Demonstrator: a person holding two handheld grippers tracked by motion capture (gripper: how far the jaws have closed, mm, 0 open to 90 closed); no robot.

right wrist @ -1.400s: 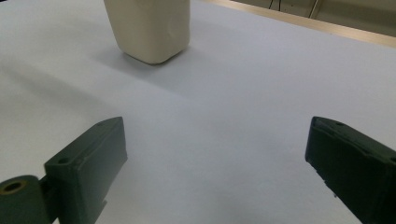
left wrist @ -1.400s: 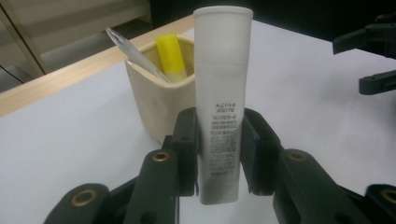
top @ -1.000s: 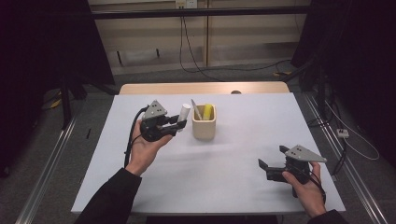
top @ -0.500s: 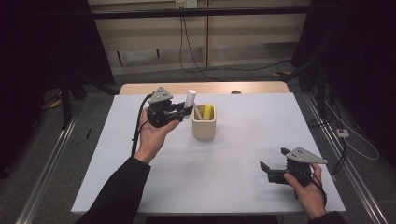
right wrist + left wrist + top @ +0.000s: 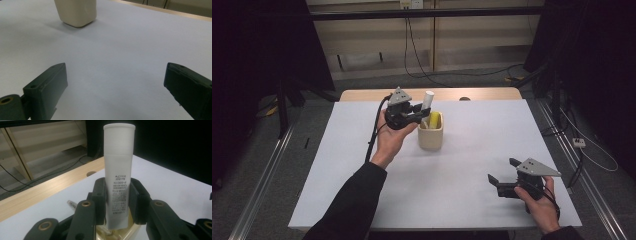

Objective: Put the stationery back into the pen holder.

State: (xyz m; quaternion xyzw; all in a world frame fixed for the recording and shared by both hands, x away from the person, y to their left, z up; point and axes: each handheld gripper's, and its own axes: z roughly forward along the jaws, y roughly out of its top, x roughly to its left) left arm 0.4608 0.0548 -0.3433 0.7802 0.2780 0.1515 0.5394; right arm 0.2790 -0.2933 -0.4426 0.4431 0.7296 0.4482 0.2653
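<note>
White tube (image 5: 119,170): my left gripper (image 5: 418,114) is squeezing it tight around the middle. It is standing almost straight up, with its flat cap on top.

What is changing: I am carrying the tube across the table. A second ago it was off to the left of the cup. Now it is sitting right over the cup's near edge.

Cream cup (image 5: 431,136): it is standing on the white table (image 5: 482,150), close to the far side. Something yellow (image 5: 435,120) is already sticking up inside it. In the left gripper view I am seeing the cup's rim just under the tube's bottom end.

What this means: I am thinking the carrying part is almost over. Next I should be lowering the tube into the cup and then letting go. I need to be careful not to bump the yellow thing.

Right gripper (image 5: 504,176): its jaws are standing wide apart and holding nothing. It is resting low near my side of the table, well away from the cup.

Small thing on the table (image 5: 71,203): it is lying behind the cup. I cannot tell what it is.
</note>
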